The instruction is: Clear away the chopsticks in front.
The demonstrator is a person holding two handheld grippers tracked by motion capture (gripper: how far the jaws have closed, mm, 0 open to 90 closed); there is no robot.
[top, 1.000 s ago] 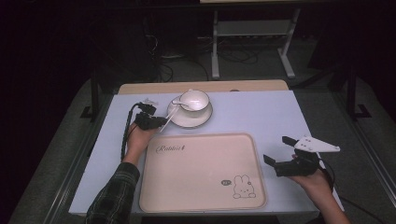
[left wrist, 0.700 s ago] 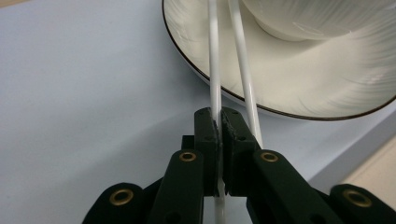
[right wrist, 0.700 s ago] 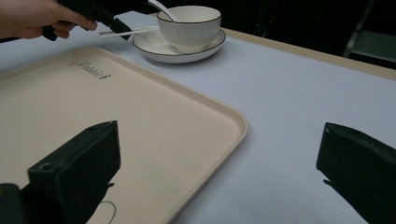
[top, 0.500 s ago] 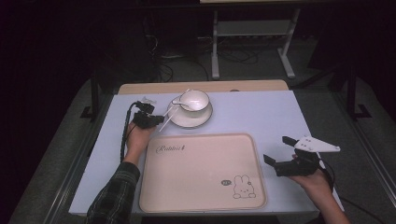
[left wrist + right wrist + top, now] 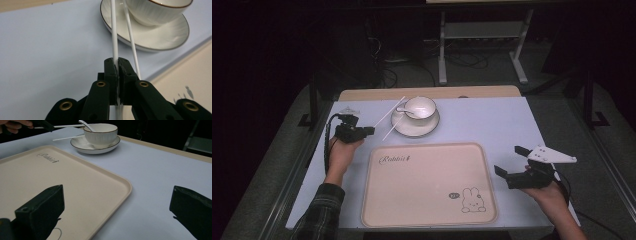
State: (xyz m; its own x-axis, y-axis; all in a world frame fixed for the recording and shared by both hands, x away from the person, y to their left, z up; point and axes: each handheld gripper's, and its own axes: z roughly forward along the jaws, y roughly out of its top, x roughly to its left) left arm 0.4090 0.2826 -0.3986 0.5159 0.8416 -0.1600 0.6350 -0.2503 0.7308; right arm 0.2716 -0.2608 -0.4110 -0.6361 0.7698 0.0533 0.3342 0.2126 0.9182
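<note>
My left gripper is shut on a thin white chopstick and holds it off the table, slanting over the rim of a white saucer. In the left gripper view the chopstick runs straight up from the closed jaws of the gripper. A second chopstick lies beside it, its far end on the saucer. On the saucer stands a white cup with a spoon. My right gripper hovers open at the tray's right edge.
A beige tray with a rabbit drawing lies at the front middle of the pale blue table. A wooden strip runs along the far edge. A metal stand and cables are on the dark floor beyond.
My left hand has moved left, away from the saucer, and risen a little, taking one chopstick with it. The right hand has stayed where it was.
</note>
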